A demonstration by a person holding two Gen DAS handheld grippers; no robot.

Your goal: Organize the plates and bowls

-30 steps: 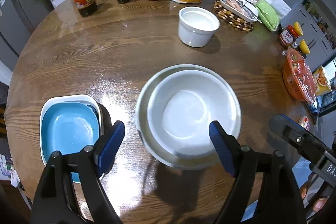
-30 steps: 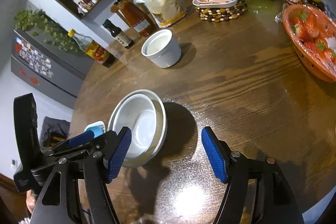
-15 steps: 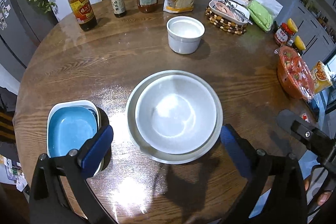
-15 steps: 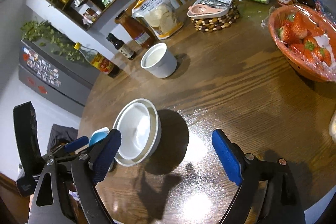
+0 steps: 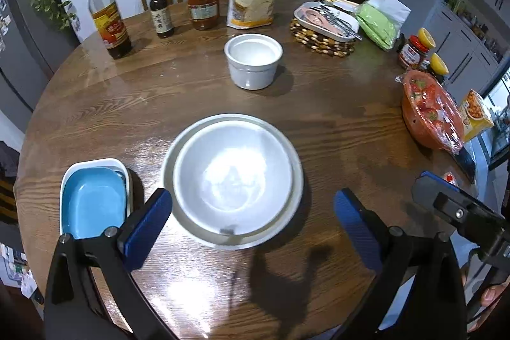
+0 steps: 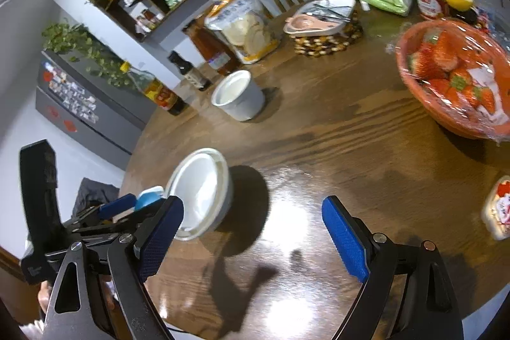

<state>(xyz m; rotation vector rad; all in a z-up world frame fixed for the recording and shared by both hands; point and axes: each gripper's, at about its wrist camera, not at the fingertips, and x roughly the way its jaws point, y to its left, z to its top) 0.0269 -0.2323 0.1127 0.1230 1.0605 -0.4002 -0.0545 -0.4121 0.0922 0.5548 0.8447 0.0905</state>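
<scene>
The white bowl (image 5: 232,177) sits nested in a wider white bowl (image 5: 178,148) near the middle of your round desk (image 5: 318,123), close to the near edge. Just left of it a blue dish (image 5: 92,203) lies inside a white rectangular dish (image 5: 95,162). Farther back stands a white ramekin (image 5: 253,59). Your left gripper (image 5: 253,220) hangs over the near side of the stacked bowls, its fingers having just spread wide, touching nothing. Your right gripper (image 6: 251,231) has also just been opening; its fingers stand apart over bare wood right of the stack.
</scene>
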